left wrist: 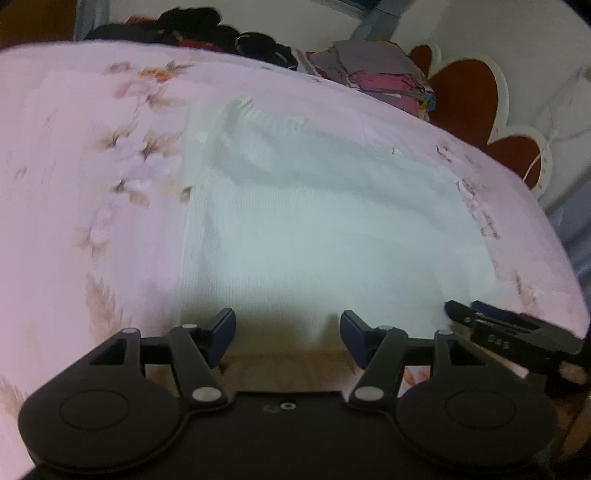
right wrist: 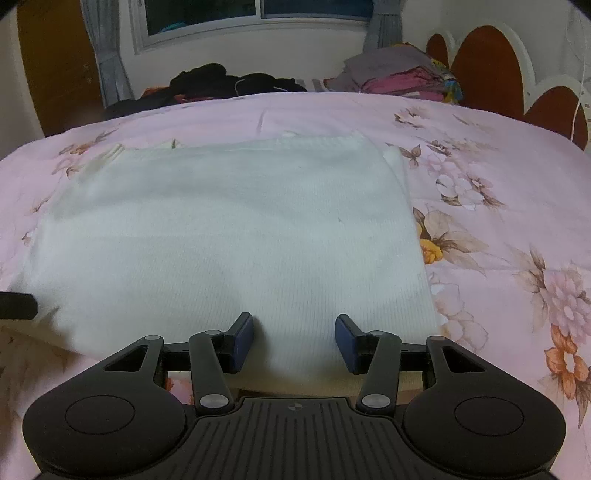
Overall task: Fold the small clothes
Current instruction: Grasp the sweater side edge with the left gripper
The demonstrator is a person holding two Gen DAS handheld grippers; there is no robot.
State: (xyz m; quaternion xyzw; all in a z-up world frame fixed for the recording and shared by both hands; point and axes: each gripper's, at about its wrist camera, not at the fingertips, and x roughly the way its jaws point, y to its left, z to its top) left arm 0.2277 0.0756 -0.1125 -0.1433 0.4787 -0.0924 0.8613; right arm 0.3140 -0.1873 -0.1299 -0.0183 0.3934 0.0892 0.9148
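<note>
Two hand-held grippers sit at the near hem of one white knit garment [right wrist: 229,236], and the fold looks about midway by my reckoning: the cloth lies as a neat rectangle, sides apparently tucked in, flat on the bed, with the lengthwise fold still to come.

Left first: the left hand-held gripper [left wrist: 287,334] is spread wide, nothing pinched, its blue pads [left wrist: 223,332] hovering over the hem near the garment's left corner. Motion blur smears that view, so whether the pads touch the cloth I cannot tell. Over to the right: the right hand-held gripper [right wrist: 294,341] is spread as well, the hem running between its pads, no grip taken.

Now the surface: a pink flowered bedspread [right wrist: 498,192], soft and a little rumpled. At the far edge, from the left, a wooden door [right wrist: 55,66], grey curtains [right wrist: 107,55] framing a window [right wrist: 255,14], a heap of dark clothes [right wrist: 221,83], then a stack of folded clothes [right wrist: 399,75] beside a red scalloped headboard [right wrist: 484,70].
</note>
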